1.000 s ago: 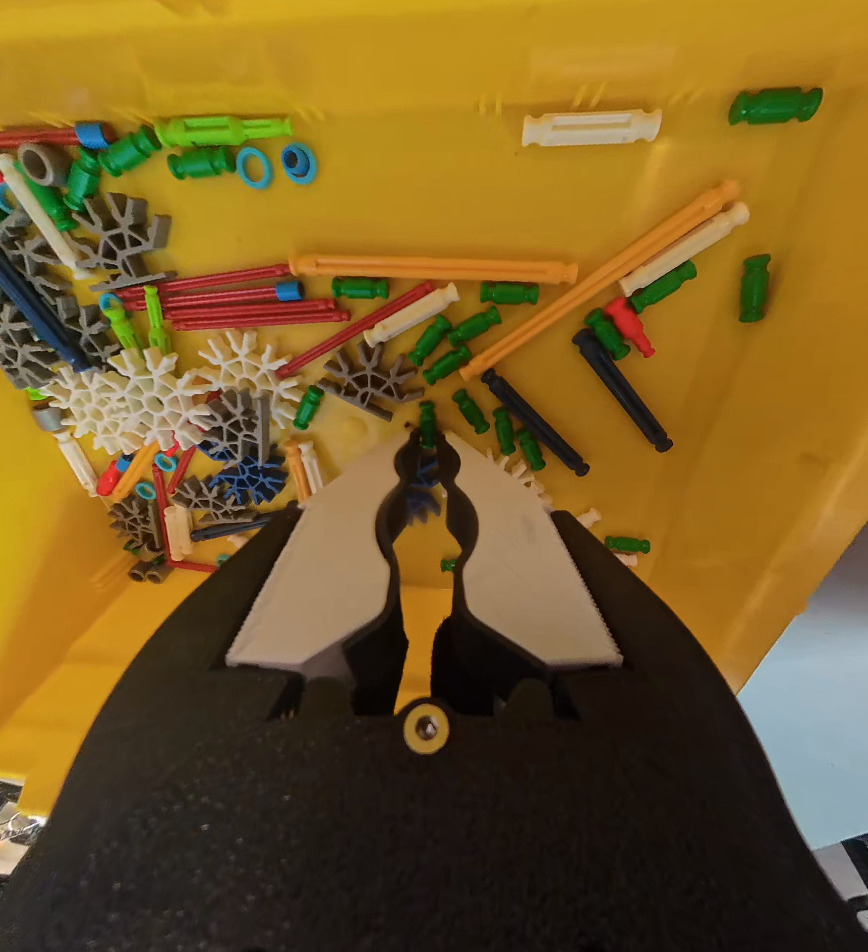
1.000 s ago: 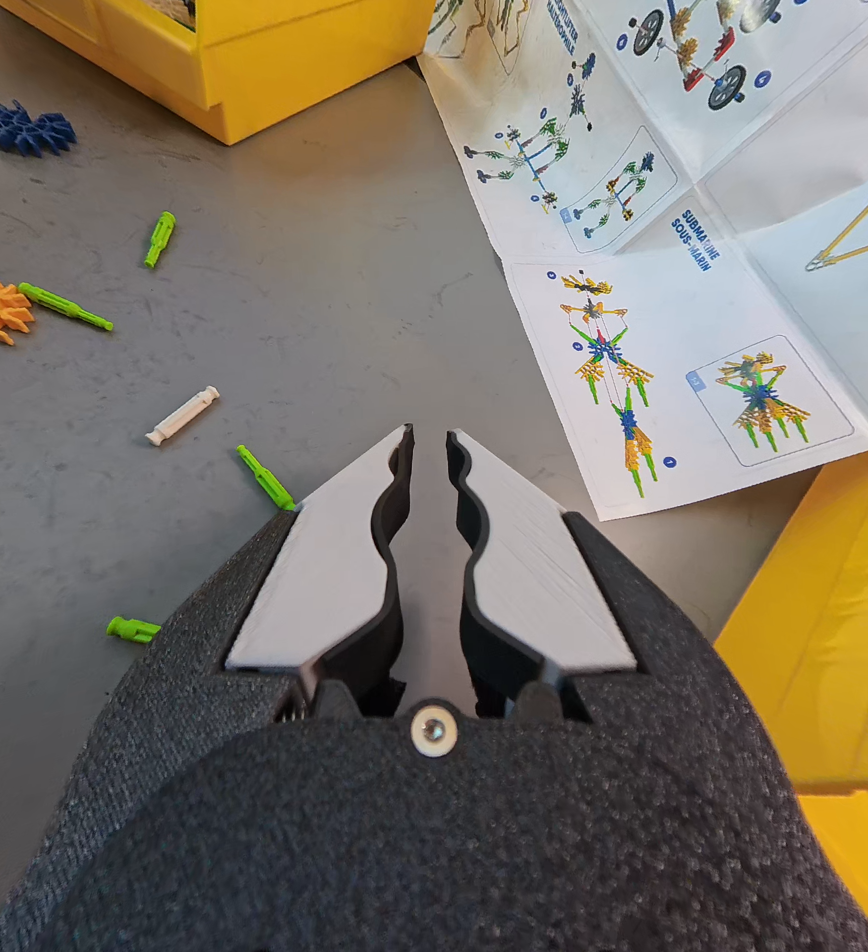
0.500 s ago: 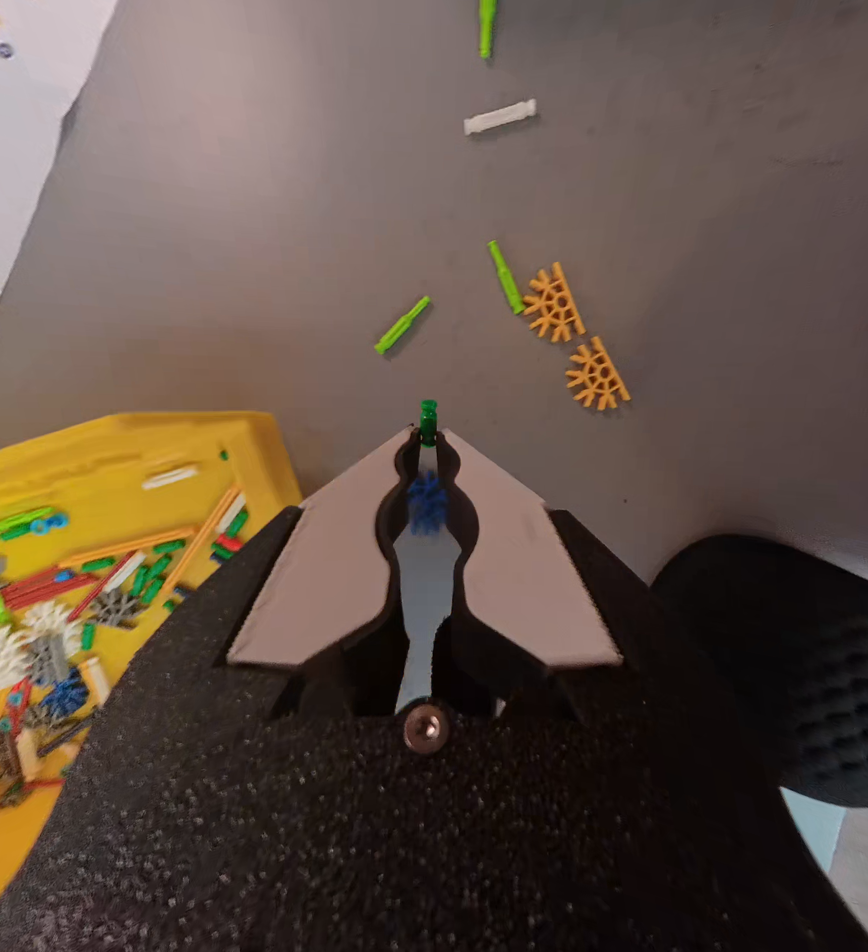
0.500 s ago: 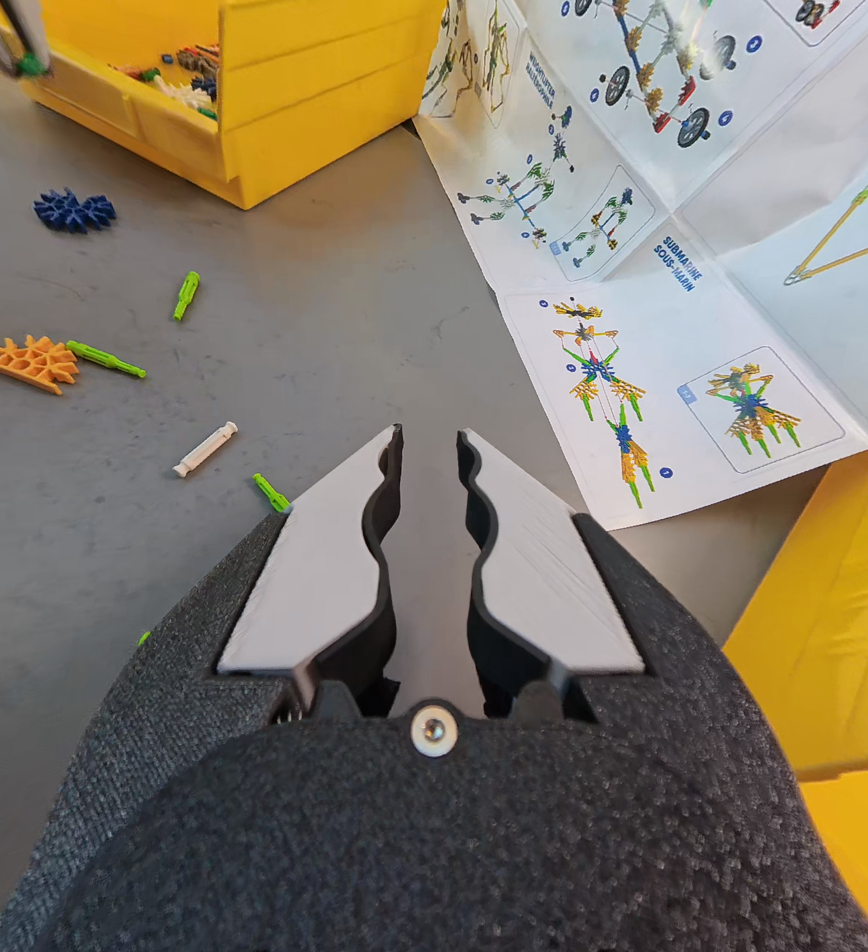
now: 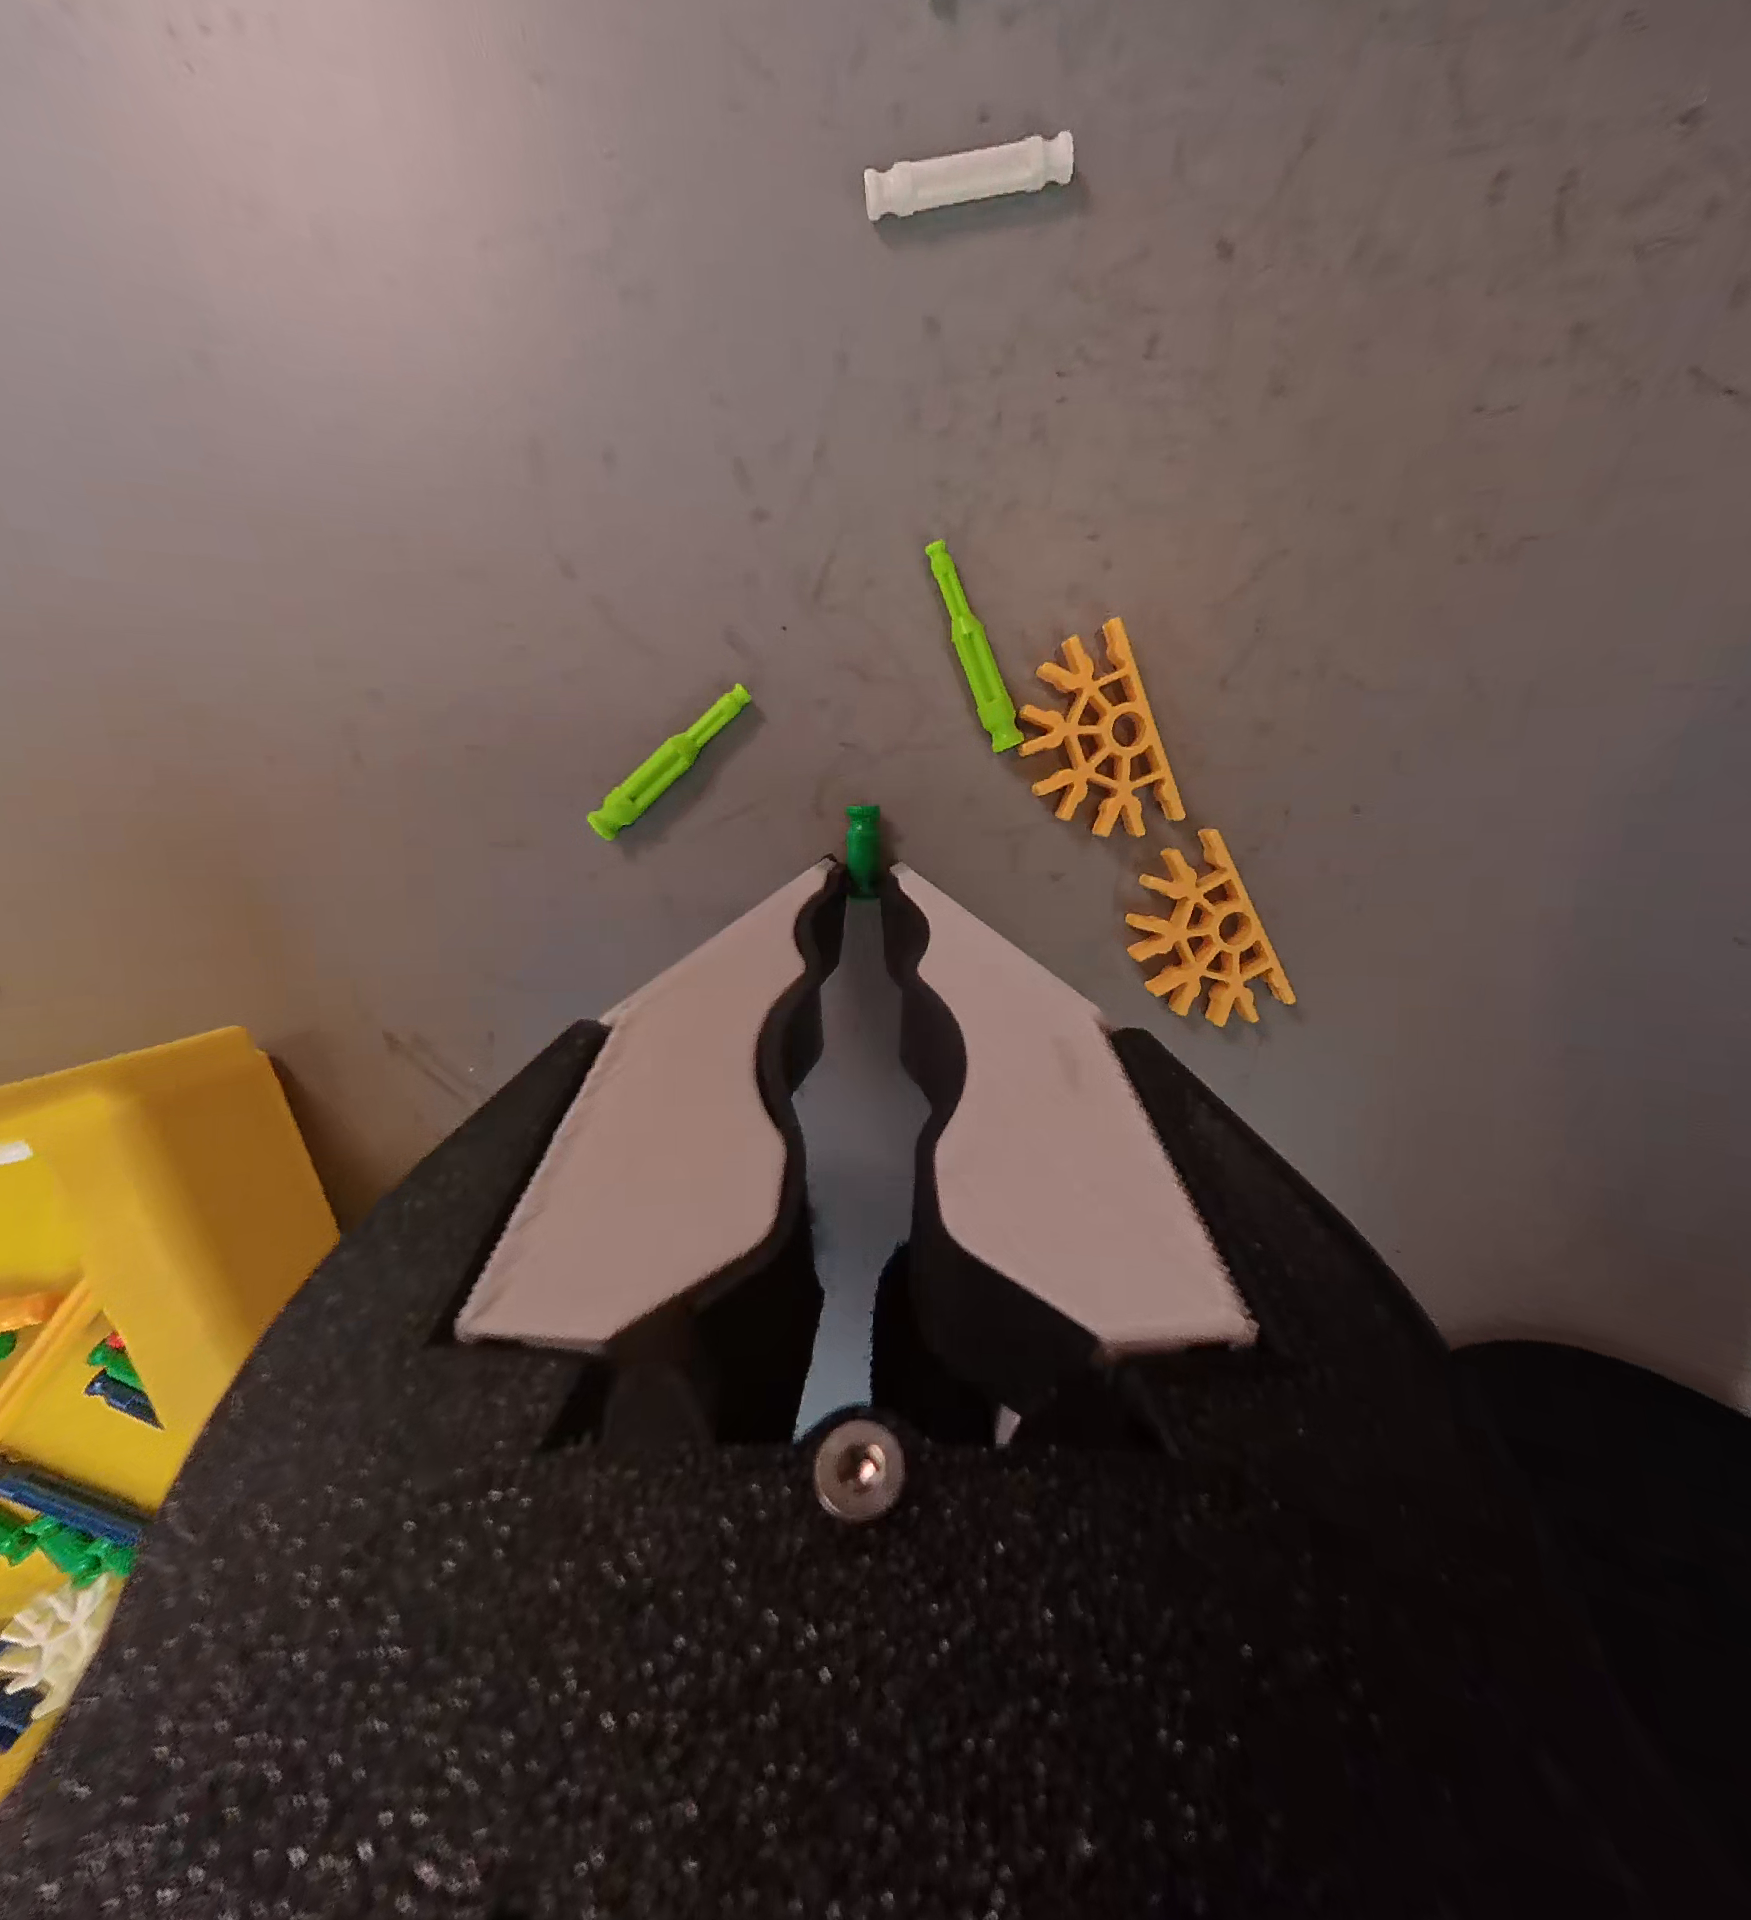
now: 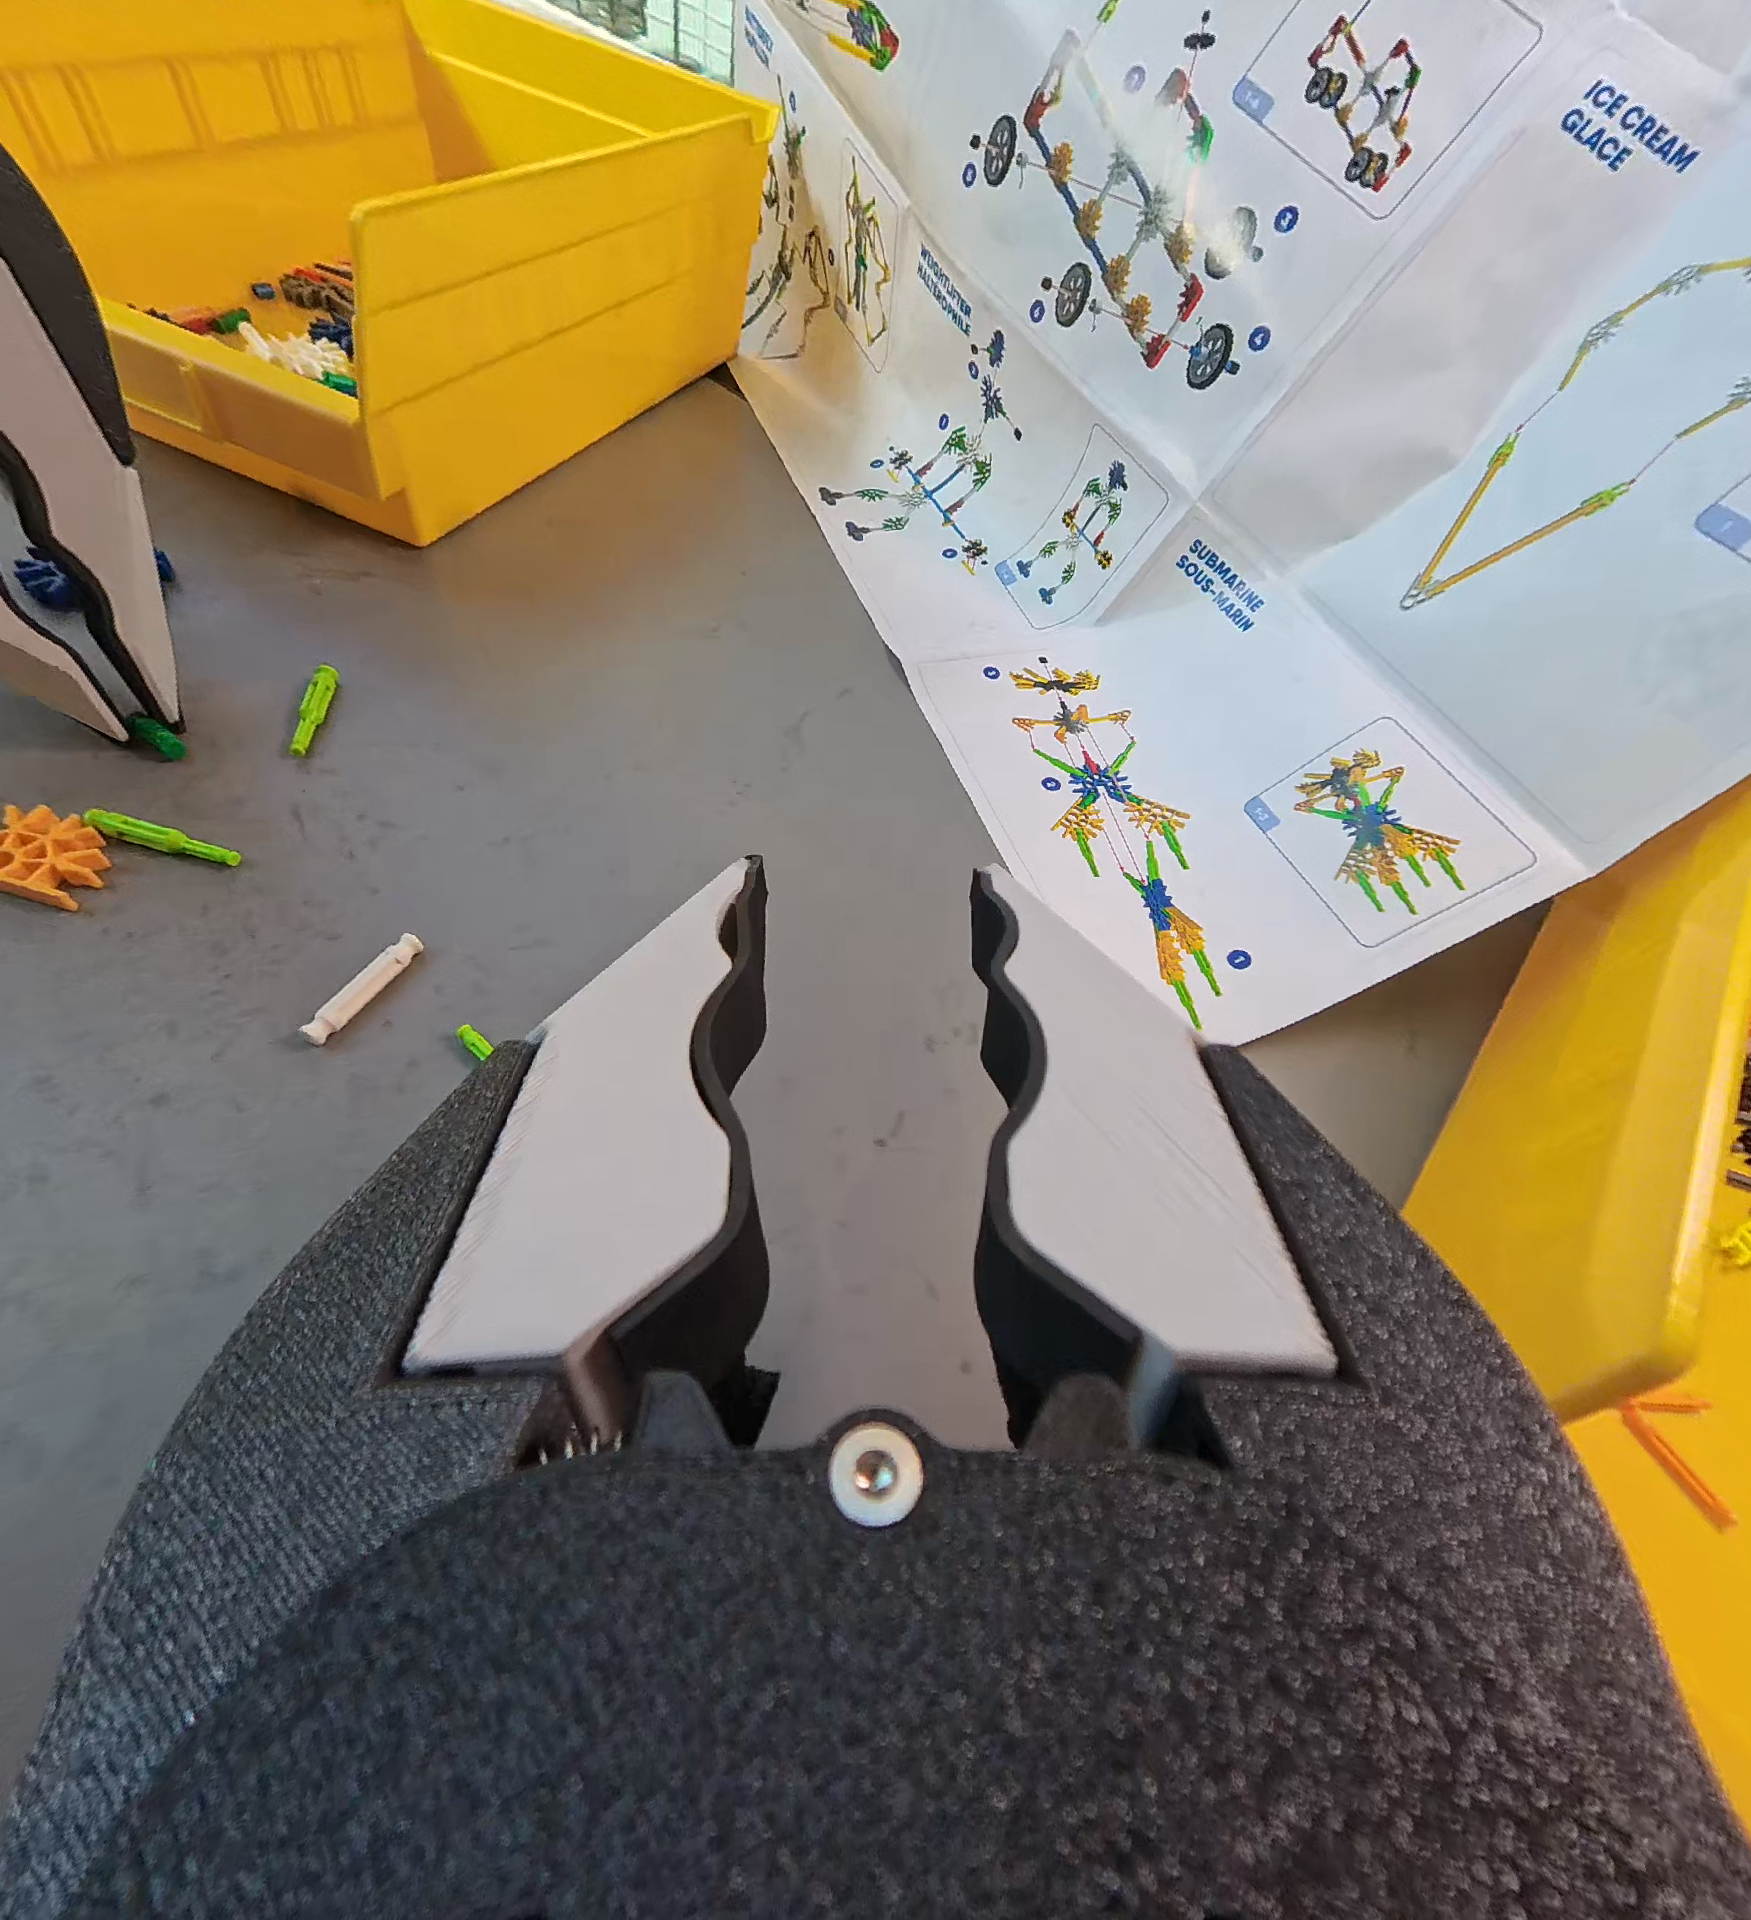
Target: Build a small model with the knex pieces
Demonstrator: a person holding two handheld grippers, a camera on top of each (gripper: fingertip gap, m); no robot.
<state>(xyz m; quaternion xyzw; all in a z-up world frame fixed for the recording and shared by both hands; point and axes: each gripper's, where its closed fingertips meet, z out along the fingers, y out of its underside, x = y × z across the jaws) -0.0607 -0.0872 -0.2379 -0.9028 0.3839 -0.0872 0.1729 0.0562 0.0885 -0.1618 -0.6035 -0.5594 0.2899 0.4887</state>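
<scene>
My left gripper (image 5: pixel 862 875) is shut on a small dark green rod (image 5: pixel 862 840), which sticks out of its tips just above the grey table (image 5: pixel 331 416). Two light green rods (image 5: pixel 668 762) (image 5: pixel 972 646) and two orange fan-shaped connectors (image 5: pixel 1110 727) (image 5: pixel 1209 928) lie close ahead of it. The right wrist view shows the left gripper (image 6: pixel 138 727) at the far left, with the dark green rod (image 6: pixel 159 742) almost at the table. My right gripper (image 6: pixel 866 883) is open and empty above bare table.
A yellow bin (image 6: pixel 538 312) of mixed rods and connectors stands at the back left, also in the left wrist view (image 5: pixel 175 1195). A folded instruction sheet (image 6: pixel 1370 520) lies at the right. A second yellow bin (image 6: pixel 1629 1091) is at the right edge. A white rod (image 6: pixel 362 989) and blue connector (image 6: pixel 45 582) lie loose. The grippers' ends are close to 25 cm from one another.
My left gripper has come out of the yellow bin with the dark green rod and dropped towards the table near the orange connectors. My right gripper has opened wider and drawn back.
</scene>
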